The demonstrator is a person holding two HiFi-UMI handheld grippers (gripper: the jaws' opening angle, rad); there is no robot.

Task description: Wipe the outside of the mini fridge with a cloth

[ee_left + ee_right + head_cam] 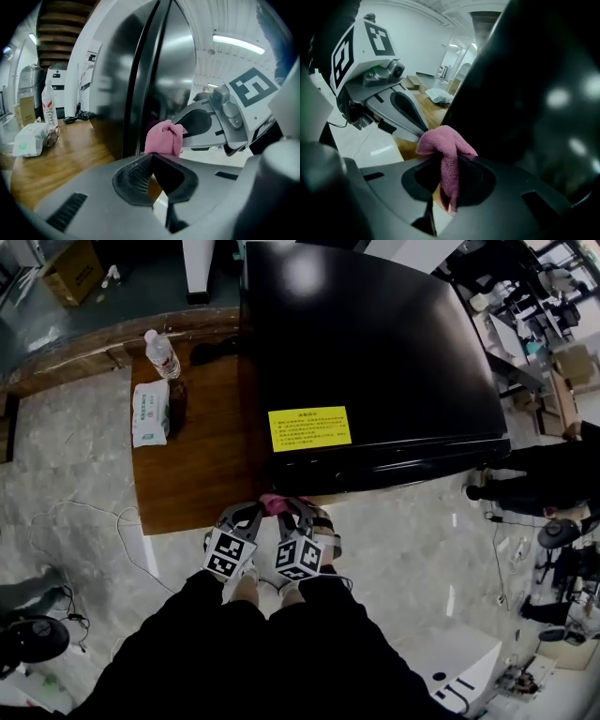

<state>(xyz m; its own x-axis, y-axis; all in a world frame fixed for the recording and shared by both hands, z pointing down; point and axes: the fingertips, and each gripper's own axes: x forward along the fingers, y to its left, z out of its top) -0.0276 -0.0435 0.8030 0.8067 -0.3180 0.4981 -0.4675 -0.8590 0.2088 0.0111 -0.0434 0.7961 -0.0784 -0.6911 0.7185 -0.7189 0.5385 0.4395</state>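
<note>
On the wooden counter (202, 474) stands a big black mini fridge (366, 343). It fills the right part of the counter and reaches to the far edge. A yellow sticker (309, 428) is on top of the fridge, close to its near edge.

A water bottle (161, 354) stands upright near the far left corner of the counter. Just beside it, along the left edge, lies a white and green pack of wipes (150, 413). The near part of the counter, to the left of the fridge, is bare wood.

Both grippers are close together at the near edge of the counter, by the near left corner of the fridge. The right gripper (447, 161) has its jaws squeezed tight on a pink cloth (443, 140). A bunch of the cloth puffs out past the tips, and a strip of it hangs down between the jaws. The cloth is just beside the shiny black side of the fridge. I cannot tell if it touches.

The left gripper (151, 157) has its jaws pressed together with nothing between them. Its tips point at the pink cloth, which sits just past them, near the seam of the fridge door.

The person's dark sleeves (234, 652) show at the bottom of the head view. A brown box (73, 270) sits on the floor, well apart, past the far left corner.
</note>
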